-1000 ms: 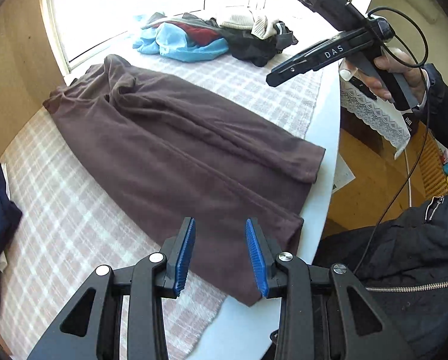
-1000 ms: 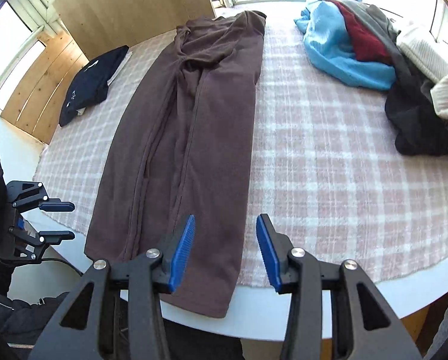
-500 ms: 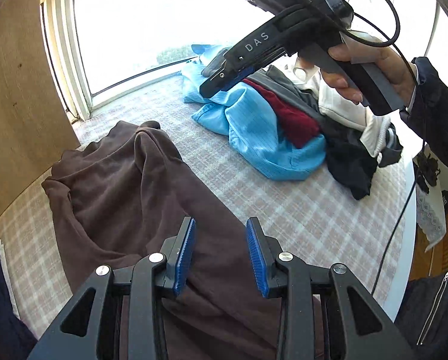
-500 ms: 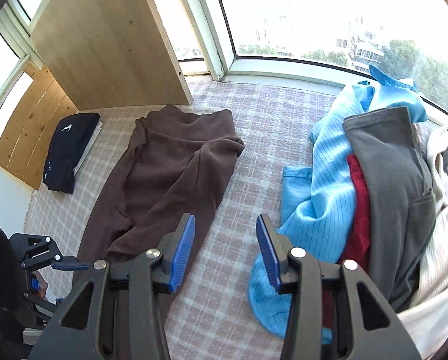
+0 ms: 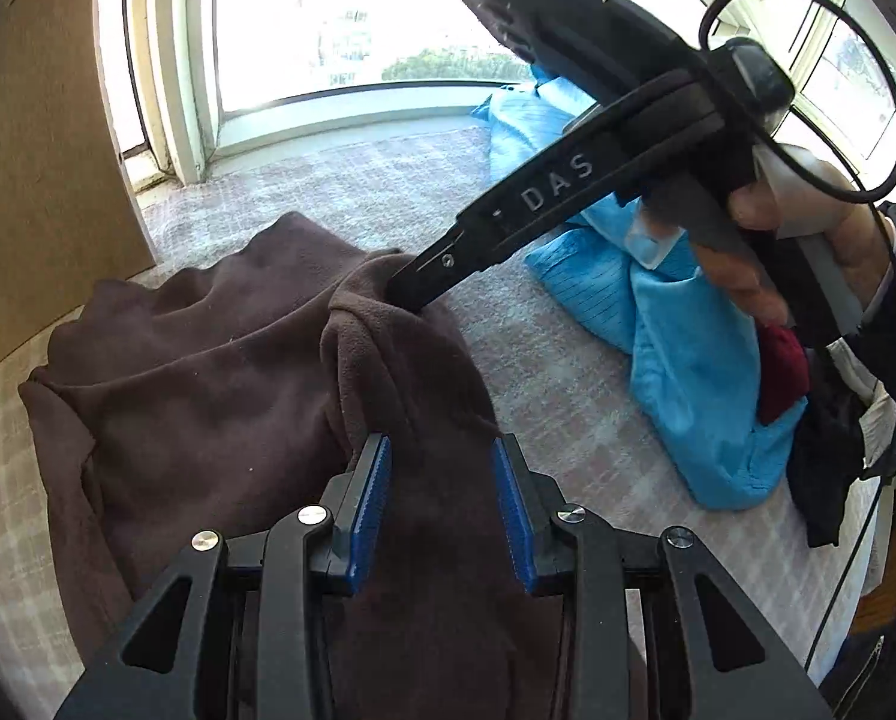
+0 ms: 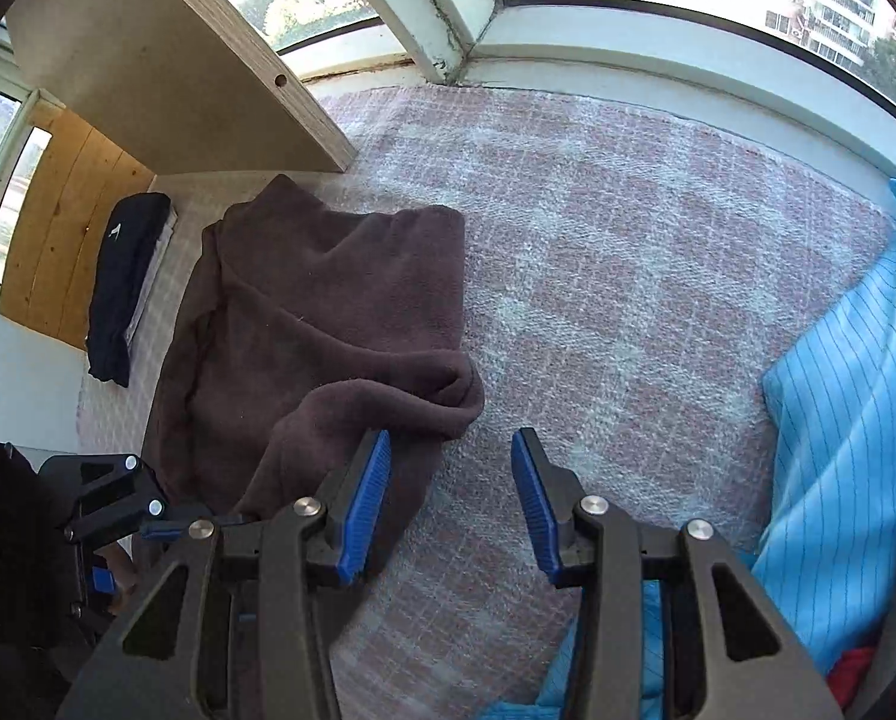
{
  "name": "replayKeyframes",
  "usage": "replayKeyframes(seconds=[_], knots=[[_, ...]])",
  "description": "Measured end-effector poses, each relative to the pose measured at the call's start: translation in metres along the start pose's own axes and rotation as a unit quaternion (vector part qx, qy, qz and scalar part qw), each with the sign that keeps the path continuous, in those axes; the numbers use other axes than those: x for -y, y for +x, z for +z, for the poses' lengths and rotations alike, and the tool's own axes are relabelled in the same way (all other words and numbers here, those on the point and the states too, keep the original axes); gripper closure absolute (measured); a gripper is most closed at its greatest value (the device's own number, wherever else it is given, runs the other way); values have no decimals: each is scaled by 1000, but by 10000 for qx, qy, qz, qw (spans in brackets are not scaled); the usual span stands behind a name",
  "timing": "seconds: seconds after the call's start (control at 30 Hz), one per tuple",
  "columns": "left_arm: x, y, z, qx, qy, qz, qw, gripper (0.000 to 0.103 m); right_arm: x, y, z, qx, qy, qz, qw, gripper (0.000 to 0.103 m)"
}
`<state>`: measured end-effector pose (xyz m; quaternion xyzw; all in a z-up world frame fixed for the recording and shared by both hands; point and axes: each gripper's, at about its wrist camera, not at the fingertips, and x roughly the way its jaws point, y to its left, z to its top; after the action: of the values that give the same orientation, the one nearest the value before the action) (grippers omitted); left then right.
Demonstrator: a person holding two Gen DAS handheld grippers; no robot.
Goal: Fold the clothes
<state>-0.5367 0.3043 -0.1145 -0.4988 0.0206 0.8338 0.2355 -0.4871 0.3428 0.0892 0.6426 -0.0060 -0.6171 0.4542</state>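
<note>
A second earlier both grippers hung back by the table edge; now the right gripper (image 6: 451, 498) and left gripper (image 5: 442, 507), jaws spread (nothing pinched), were over the bunched waist end of the brown fleece trousers (image 6: 328, 324) on the checked tablecloth (image 6: 628, 276), probably lining up a fold.
</note>
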Motion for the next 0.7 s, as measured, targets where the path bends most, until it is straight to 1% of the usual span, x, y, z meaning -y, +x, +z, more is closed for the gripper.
replayKeyframes(seconds=[0.03, 0.1, 0.17, 0.3, 0.33, 0.37, 0.4, 0.43, 0.5, 0.53, 0.57, 0.67, 0.7], knots=[[-3, 4, -3, -48, -11, 51, 10000, 70, -1, 5, 2, -35, -54, 75, 10000, 68], [-9, 10, -9, -138, -26, 149, 9998, 70, -2, 3, 8, 109, 16, 319, 9994, 68], [-8, 10, -9, -135, 64, 156, 9998, 70, 0, 1, 12, 165, 78, 381, 9991, 68], [-11, 8, -8, -63, 39, 25, 10000, 68, 2, 10, 11, -47, 59, 481, 9988, 68], [-13, 8, -8, -32, 7, -43, 10000, 68, 4, 9, 11, -31, 88, 479, 9988, 75], [-15, 8, -8, -4, -24, -107, 9999, 68, 6, 8, 12, -14, 117, 477, 9988, 84], [-16, 8, -7, 3, -42, -146, 9999, 68, 8, 6, 13, 5, 149, 476, 9988, 85], [-17, 8, -7, -1, -52, -168, 9998, 68, 14, 1, 16, 108, 257, 493, 9984, 86], [-16, 7, -8, 2, -4, -157, 9999, 68, 27, -18, 23, 434, 456, 297, 9976, 87], [-16, 5, -8, 25, 1, -157, 9999, 68, 33, -28, 25, 570, 552, 231, 9966, 85], [-15, 2, -8, 48, 6, -158, 9999, 68, 39, -37, 28, 697, 643, 172, 9953, 85], [-14, -6, -7, 159, -1, -181, 9997, 68, 36, -42, 27, 523, 601, 387, 9961, 84], [-13, -9, -7, 188, -10, -203, 9996, 68, 32, -37, 30, 459, 549, 386, 9967, 84]])
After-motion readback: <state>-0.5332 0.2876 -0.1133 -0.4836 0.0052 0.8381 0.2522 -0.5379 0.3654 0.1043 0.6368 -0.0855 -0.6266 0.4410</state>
